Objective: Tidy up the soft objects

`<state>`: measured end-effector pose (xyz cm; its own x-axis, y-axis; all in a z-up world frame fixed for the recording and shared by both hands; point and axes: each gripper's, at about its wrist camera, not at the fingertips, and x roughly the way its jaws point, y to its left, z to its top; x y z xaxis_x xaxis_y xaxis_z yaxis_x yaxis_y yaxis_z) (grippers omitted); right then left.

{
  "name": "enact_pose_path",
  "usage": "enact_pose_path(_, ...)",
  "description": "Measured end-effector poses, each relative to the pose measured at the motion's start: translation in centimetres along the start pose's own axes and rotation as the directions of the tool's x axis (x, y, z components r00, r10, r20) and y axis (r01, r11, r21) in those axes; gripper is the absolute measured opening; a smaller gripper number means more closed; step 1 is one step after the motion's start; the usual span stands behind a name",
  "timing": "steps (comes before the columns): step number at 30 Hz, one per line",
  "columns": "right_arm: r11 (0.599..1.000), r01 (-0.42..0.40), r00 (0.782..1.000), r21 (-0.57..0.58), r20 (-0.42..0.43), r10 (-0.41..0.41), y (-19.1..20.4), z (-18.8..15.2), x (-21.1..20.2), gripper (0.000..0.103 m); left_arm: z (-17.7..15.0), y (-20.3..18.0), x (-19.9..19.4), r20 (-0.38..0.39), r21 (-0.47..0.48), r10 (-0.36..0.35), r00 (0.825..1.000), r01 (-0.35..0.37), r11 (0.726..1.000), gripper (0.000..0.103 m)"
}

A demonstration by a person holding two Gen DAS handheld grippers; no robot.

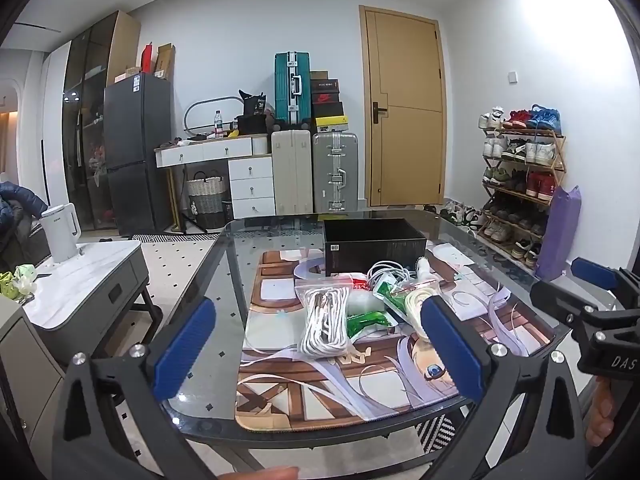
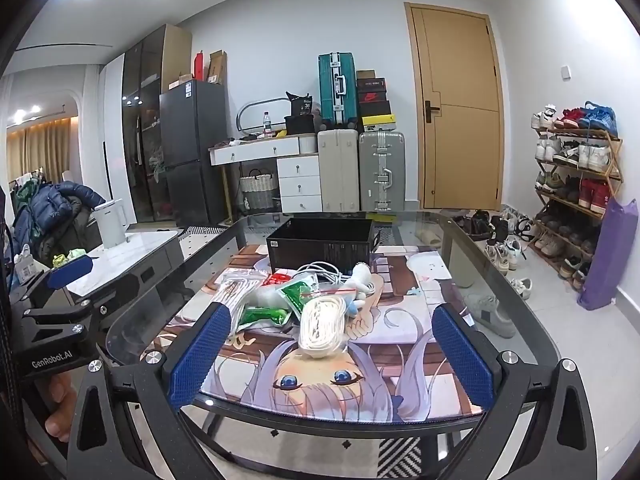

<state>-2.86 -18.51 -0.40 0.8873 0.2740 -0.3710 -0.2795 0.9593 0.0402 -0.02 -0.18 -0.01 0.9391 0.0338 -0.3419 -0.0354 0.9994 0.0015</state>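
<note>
A pile of soft items lies on the printed mat (image 1: 360,384) on the glass table: a bagged white cable coil (image 1: 325,322) (image 2: 237,289), a second bagged coil (image 2: 323,325) (image 1: 416,304), green packets (image 1: 366,318) (image 2: 296,294), a loose white cable (image 1: 390,270) (image 2: 324,270) and a small plush toy (image 2: 362,276). An open black box (image 1: 374,246) (image 2: 322,246) stands behind the pile. My left gripper (image 1: 320,350) is open and empty, short of the pile. My right gripper (image 2: 330,356) is open and empty, near the second coil.
The glass table edge (image 2: 132,320) runs around the mat. A side table with a white kettle (image 1: 62,232) stands left. Suitcases (image 1: 334,172), a door and a shoe rack (image 1: 520,184) line the back and right. The other gripper shows at each view's edge (image 1: 592,308) (image 2: 60,300).
</note>
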Motion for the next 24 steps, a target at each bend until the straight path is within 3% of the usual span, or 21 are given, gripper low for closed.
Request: enact_pose_path(24, 1.0, -0.013, 1.0, -0.001, 0.028, 0.013, 0.22, 0.17, -0.44, 0.102, 0.03, -0.05, -0.17, 0.014, 0.001, -0.004, 1.0, 0.003, 1.0, 0.103)
